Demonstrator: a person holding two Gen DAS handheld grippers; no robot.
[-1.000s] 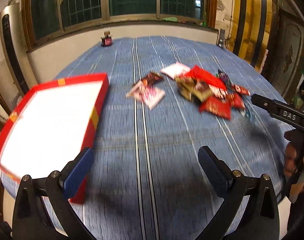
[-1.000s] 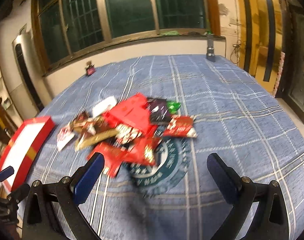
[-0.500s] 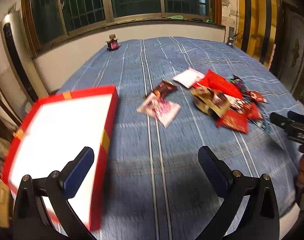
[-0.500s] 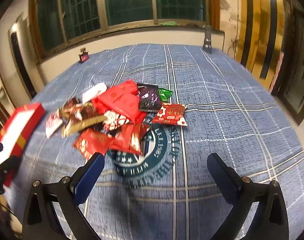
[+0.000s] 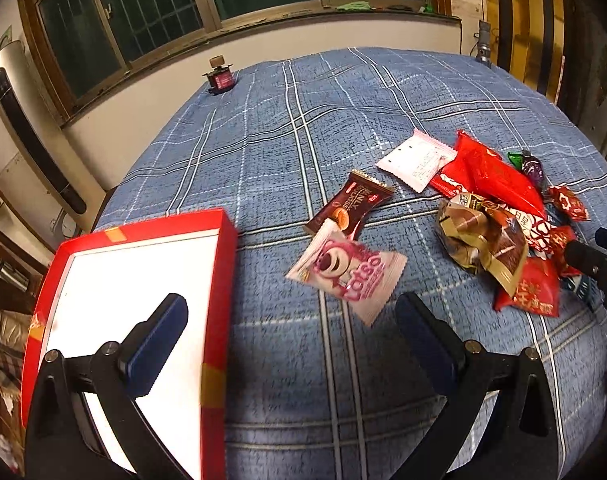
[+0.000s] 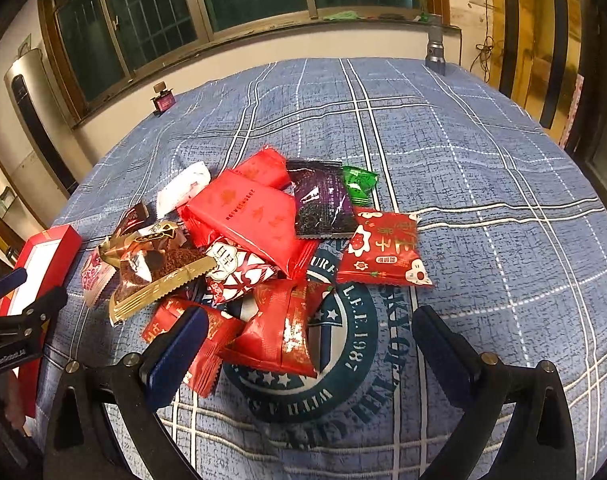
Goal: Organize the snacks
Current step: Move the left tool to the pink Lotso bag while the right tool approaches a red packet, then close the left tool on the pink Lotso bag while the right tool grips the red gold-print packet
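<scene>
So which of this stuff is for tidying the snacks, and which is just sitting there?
For the job:
- snack pile
- pink packet
- brown packet
- white packet
- red box
- left gripper and right gripper, both open and holding nothing

Just lying about:
- small bottle
- grey flashlight
- blue checked cloth

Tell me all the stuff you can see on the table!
Box: one, red with white inside, left edge.
Pink packet: one, nearest the box.
Brown packet: one, just behind the pink one.
White packet: one, by the heap.
Snack heap: many, mostly red, plus purple, green, gold; middle.
Small bottle: one, dark red, far edge.
Tablecloth: one, blue plaid.
Left tongs: open, empty.
Right tongs: open, empty.
</scene>
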